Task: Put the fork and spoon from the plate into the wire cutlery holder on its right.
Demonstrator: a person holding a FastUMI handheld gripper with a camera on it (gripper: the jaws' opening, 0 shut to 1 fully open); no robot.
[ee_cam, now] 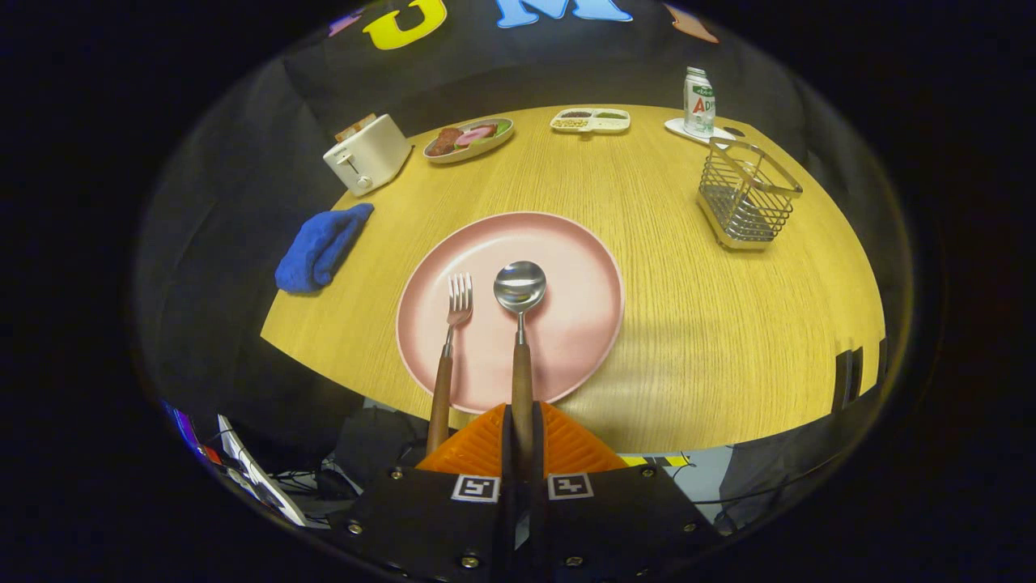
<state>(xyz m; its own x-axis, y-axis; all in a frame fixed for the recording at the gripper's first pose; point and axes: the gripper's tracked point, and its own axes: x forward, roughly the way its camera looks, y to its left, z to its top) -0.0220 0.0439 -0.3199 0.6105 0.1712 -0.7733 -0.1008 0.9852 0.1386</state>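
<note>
A pink plate [566,267] lies on the wooden table just ahead of my fingers. My gripper [522,441] is shut on the wooden handle of the spoon [520,287], both orange fingers [477,449] pressing its near end. The spoon's steel bowl sits over the plate's middle; whether it rests on the plate or hangs just above it I cannot tell. The fork [453,340] lies left of the spoon, tines on the plate, its wooden handle reaching past the plate's near rim beside my left finger. The wire cutlery holder [749,194] stands empty, beyond and right of the plate.
A blue cloth [320,247] lies at the table's left edge, a white toaster [368,154] behind it. At the far side sit a dish of food [469,139], a divided tray [591,121] and a bottle [698,101] on a coaster.
</note>
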